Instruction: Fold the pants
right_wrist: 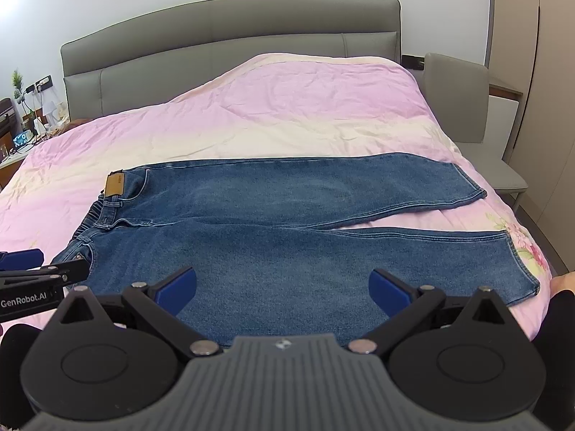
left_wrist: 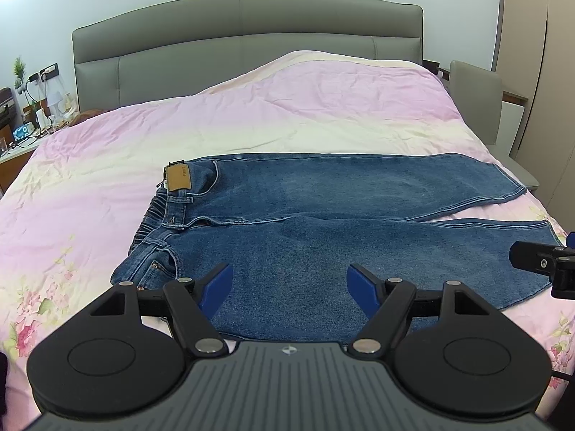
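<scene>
Pants [left_wrist: 323, 222] lie flat on your bed [left_wrist: 287, 107], long axis 9-to-3, waistband at 9 o'clock. Your 2 tools hang spread and empty: left gripper [left_wrist: 289, 289] nearer the waist, right gripper [right_wrist: 284, 291] nearer the hems.

Both wrist cams sit low at bed's [left_wrist: 107, 151] near edge, facing headboard [right_wrist: 230, 36], left cam further left; views share jeans [right_wrist: 287, 215].

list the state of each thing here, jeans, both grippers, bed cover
jeans: unfolded, spread flat across the bed, waistband left, legs right and slightly apart
left gripper: open, holding nothing, near the jeans' front edge
right gripper: open, holding nothing, near the jeans' front edge
bed cover: spread, wrinkled
</scene>
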Motion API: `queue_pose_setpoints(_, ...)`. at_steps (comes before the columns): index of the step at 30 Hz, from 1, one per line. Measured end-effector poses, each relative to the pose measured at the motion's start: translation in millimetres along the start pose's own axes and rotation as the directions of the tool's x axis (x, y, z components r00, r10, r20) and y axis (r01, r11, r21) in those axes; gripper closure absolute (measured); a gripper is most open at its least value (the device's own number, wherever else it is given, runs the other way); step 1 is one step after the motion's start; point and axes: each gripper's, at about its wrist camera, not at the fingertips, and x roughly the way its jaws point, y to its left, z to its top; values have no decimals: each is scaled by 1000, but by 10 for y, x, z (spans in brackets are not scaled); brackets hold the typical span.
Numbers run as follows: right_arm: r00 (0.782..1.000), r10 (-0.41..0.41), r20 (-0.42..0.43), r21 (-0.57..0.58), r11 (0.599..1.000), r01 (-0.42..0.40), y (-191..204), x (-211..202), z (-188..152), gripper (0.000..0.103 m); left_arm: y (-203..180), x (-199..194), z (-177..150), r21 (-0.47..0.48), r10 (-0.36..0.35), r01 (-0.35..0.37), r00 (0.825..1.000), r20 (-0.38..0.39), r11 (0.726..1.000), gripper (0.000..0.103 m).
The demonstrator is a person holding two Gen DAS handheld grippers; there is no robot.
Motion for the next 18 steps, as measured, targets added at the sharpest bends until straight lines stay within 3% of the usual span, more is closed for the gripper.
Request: queue_pose_setpoints(18,1000,14,3,-1,1000,-14,-29,-16,3,5,41,-25,-1,-10,8,-8,1000,-6,1000,18)
